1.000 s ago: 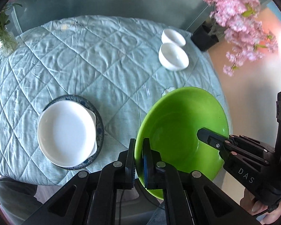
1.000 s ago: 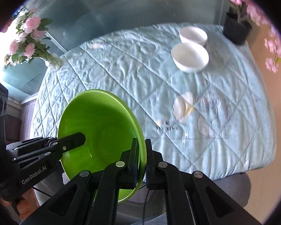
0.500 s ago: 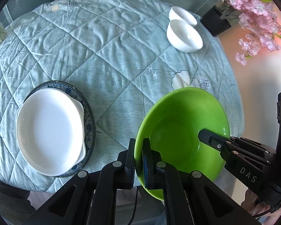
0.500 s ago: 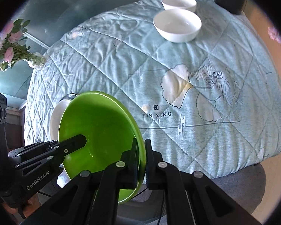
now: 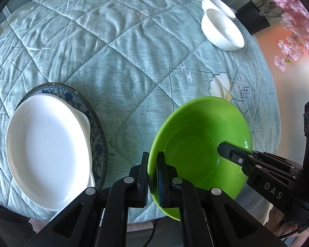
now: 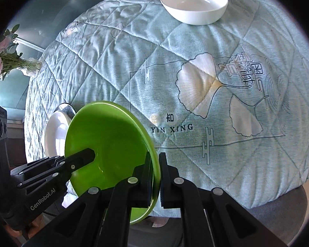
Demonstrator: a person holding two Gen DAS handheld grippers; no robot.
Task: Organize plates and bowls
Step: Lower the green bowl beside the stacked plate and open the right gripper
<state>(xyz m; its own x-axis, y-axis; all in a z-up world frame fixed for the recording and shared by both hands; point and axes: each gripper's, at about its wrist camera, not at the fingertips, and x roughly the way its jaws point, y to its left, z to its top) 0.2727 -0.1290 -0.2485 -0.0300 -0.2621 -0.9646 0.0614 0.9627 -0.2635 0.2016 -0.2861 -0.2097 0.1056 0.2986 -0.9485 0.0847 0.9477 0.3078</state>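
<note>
A green bowl is held over the table's near edge by both grippers. My left gripper is shut on its left rim; my right gripper is shut on its right rim. The bowl also shows in the right wrist view. A white oval plate lies on a blue-patterned plate at the left. Two white bowls stand at the far right, one also in the right wrist view.
The round table has a quilted light-blue cloth hanging over its edge. A black pot with pink blossoms stands at the far right. A vase of pink flowers stands at the far left.
Both grippers have carried the green bowl forward and lower toward the table. The plates and white bowls now look nearer. Both grips stay unchanged.
</note>
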